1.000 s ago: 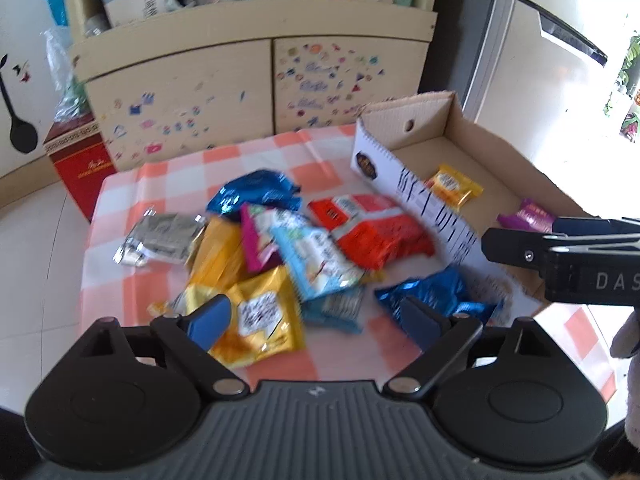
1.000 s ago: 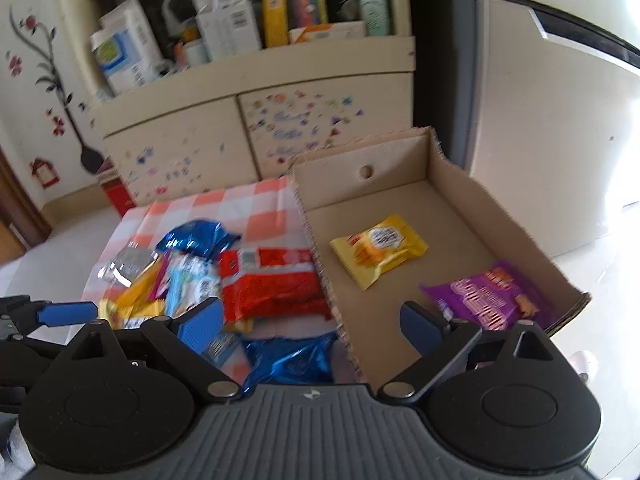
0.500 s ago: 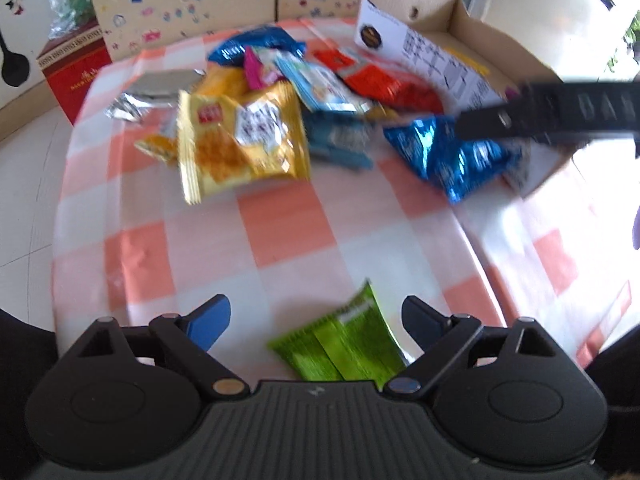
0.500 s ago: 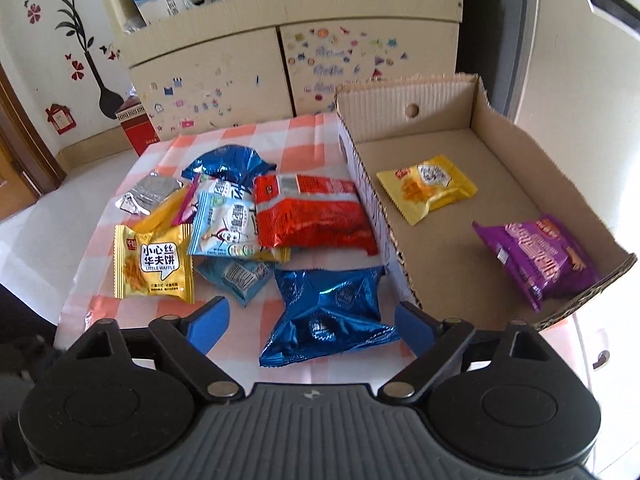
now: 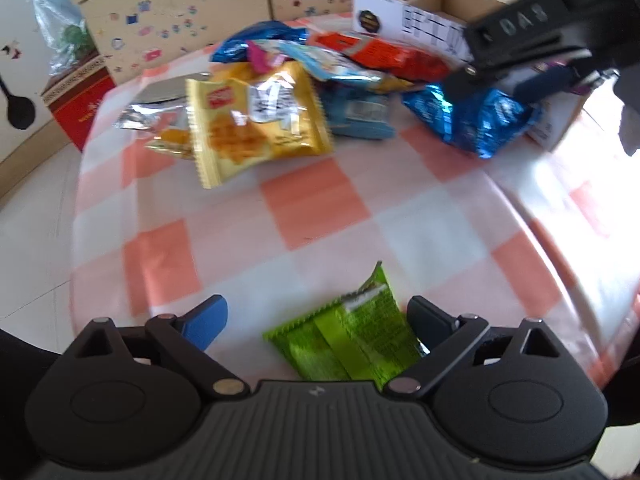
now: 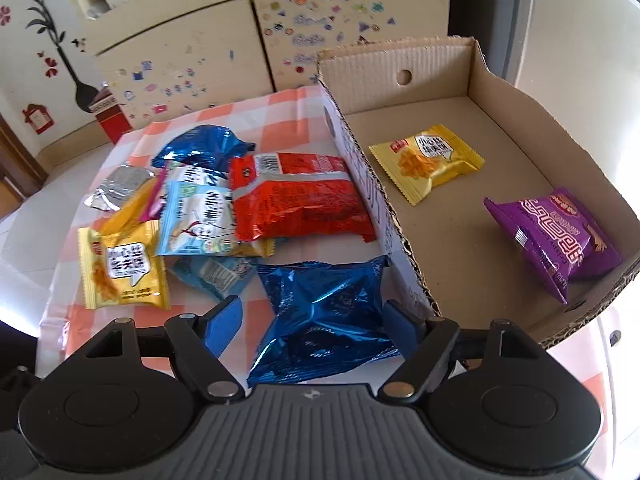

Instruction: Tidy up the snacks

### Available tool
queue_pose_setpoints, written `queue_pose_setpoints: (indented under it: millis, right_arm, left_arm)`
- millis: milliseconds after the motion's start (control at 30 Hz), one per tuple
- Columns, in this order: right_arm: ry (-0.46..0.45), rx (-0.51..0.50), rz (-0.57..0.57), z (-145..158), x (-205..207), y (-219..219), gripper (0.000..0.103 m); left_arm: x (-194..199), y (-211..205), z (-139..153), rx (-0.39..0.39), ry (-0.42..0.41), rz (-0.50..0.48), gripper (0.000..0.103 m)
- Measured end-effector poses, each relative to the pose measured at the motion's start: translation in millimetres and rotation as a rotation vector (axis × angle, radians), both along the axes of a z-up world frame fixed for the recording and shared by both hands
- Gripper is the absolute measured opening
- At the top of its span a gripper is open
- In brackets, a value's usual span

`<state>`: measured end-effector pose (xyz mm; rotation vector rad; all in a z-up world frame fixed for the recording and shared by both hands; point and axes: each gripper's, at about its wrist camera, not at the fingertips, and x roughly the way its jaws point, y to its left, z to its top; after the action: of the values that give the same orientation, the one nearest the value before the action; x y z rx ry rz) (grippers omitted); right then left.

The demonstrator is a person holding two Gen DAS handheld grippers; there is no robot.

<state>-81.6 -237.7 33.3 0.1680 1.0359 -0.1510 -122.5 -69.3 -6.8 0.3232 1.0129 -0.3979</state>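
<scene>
Right gripper [image 6: 310, 322] lowered around blue packet [image 6: 324, 316], jaws wide, left gripper [image 5: 320, 322] wide over green packet [image 5: 348, 338], long axis pointing away.

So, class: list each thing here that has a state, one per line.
Left gripper: jaws open, astride the green packet.
Right gripper: jaws open, astride the blue foil packet.
Cardboard box: open-topped, holding the yellow packet and the purple packet.

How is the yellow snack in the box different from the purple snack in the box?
The yellow snack lies flat, deeper in the cardboard box; the purple snack sits puffed up nearer the front edge. The yellow one shows a waffle picture; the purple one shows big pale lettering. Both are sealed packets.
</scene>
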Motion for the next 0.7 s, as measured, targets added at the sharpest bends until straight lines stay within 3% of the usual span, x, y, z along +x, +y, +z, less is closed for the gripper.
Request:
queue_pose_setpoints:
  millis: [200,367,700]
  right_arm:
    - [0.042,-0.061,0.036,-12,6,10,0.08]
    - [0.062,-0.122,0.081,-17,4,17,0.075]
    - [0.078,-0.078,0.234,-10,-10,29,0.072]
  left_arm:
    - [23,24,3,-0.053,-0.015,0.09,0.087]
    - [27,38,14,-0.12,0.023,0.134,0.087]
    - [2,45,26,-0.13,0.119,0.126,0.091]
